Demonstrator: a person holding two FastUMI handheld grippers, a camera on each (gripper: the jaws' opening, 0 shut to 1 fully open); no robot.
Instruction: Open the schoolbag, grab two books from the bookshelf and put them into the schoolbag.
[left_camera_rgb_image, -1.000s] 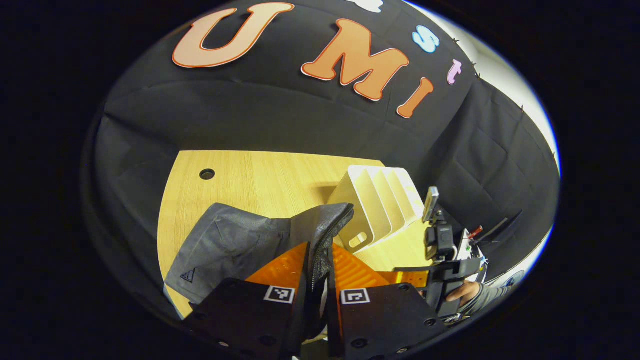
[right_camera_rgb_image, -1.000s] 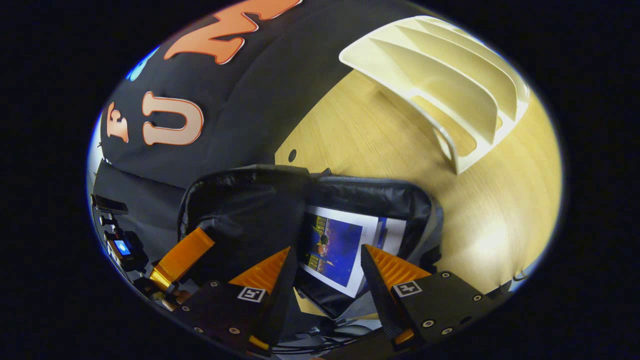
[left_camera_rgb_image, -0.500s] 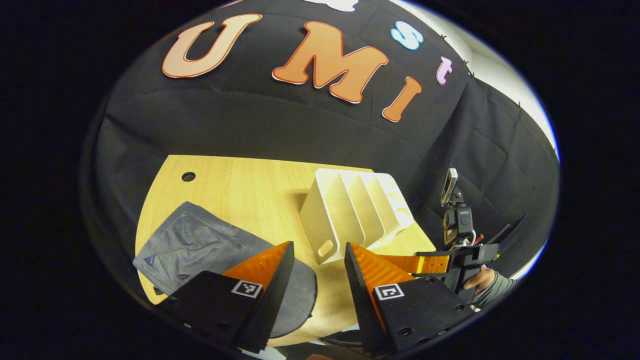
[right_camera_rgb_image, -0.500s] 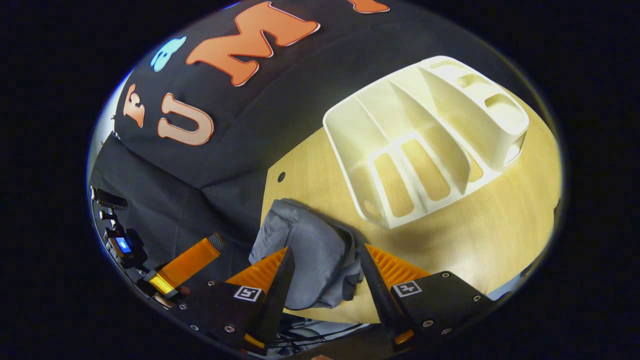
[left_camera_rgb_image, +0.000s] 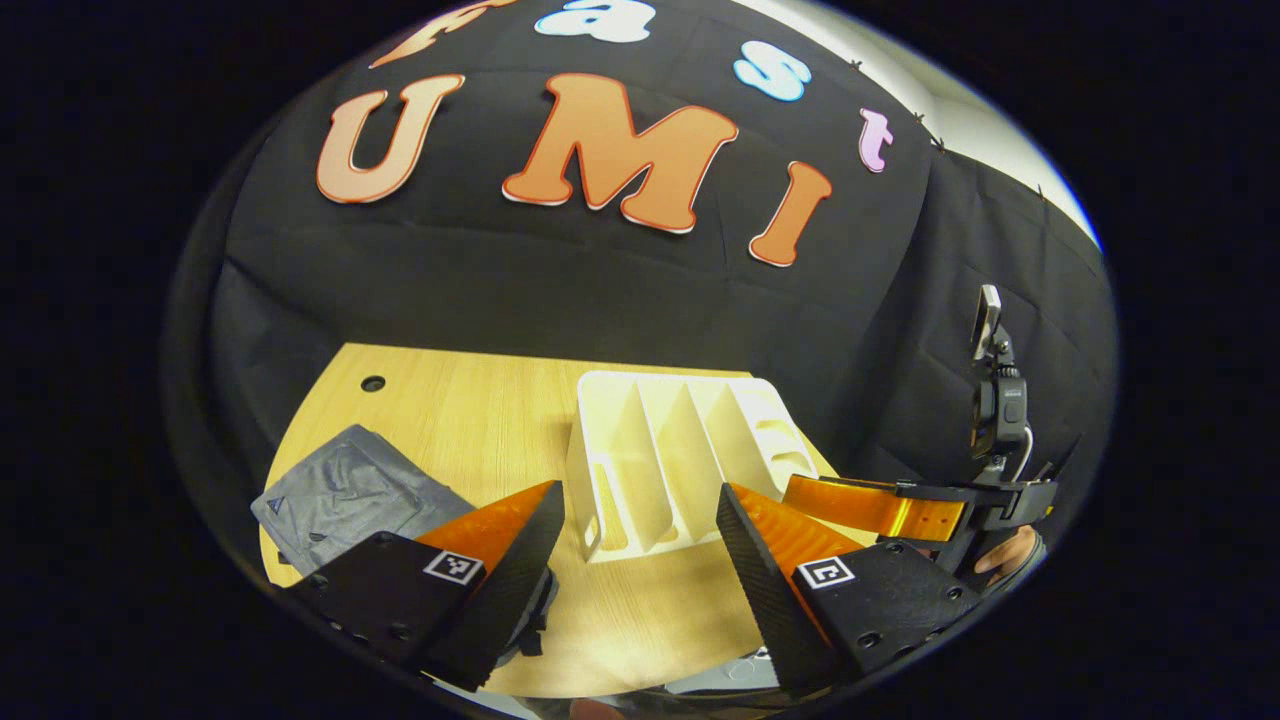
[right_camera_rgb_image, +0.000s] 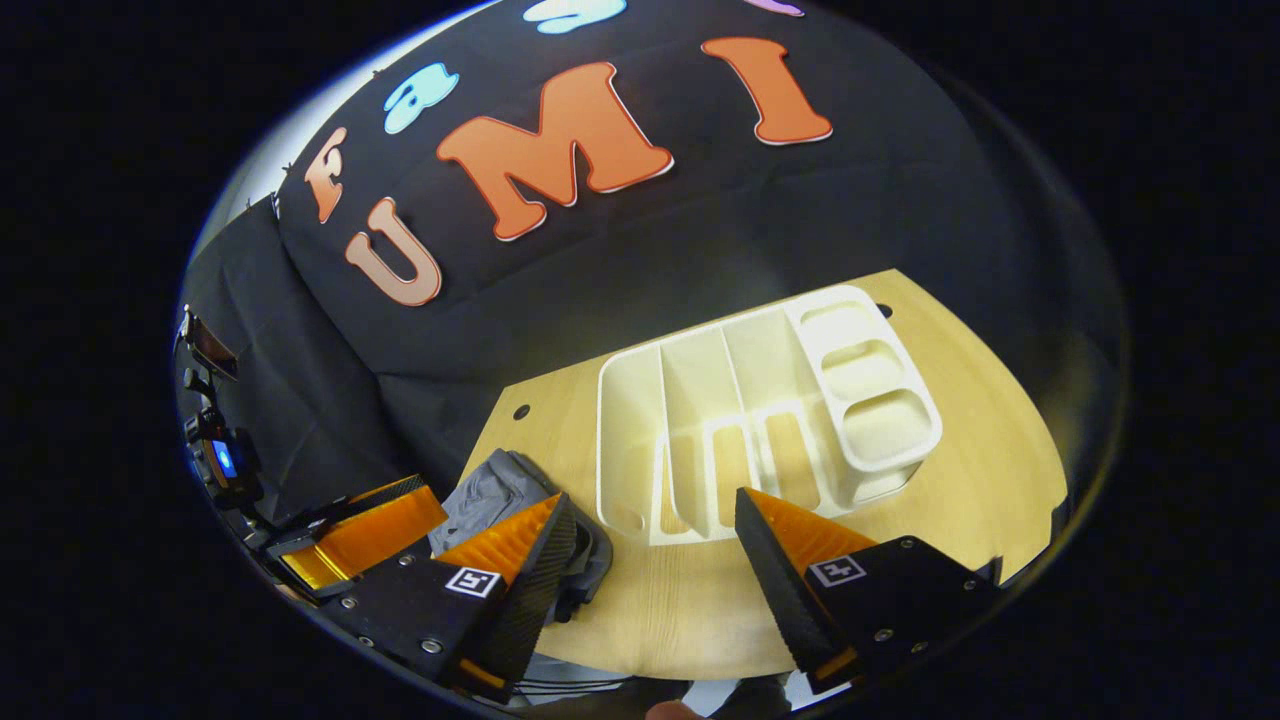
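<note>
On the wooden table (left_camera_rgb_image: 470, 400) we see the grey schoolbag (left_camera_rgb_image: 340, 495) lying flat at the left end, with the white bookshelf (left_camera_rgb_image: 670, 450) just beside it toward the middle. In the right gripper view, the schoolbag (right_camera_rgb_image: 490, 495) appears as a crumpled grey mound next to the bookshelf (right_camera_rgb_image: 760, 410), whose upright slots and side cups all look empty; we see no book on the table.

The left gripper (left_camera_rgb_image: 635, 525) hangs above the near table edge with its fingers spread wide and nothing between them. The right gripper (right_camera_rgb_image: 655, 525) is likewise wide open and empty, aimed at the front of the bookshelf. In the left gripper view, we also see the right gripper farther off at the right (left_camera_rgb_image: 900, 505), with a hand (left_camera_rgb_image: 1010, 550) on its grip.

We judge the task near its end or complete, since the shelf holds nothing. We cannot tell whether the bag's mouth is closed, nor what lies inside it.

Possible faults from here:
- The schoolbag lies close to the near table edge; a passing finger could catch the loose fabric and drag it off.
- The bookshelf is light-looking and unanchored; contact from either open finger could push or tip it.
- If the bag is unzipped, lifting it by the fabric could spill its contents.
</note>
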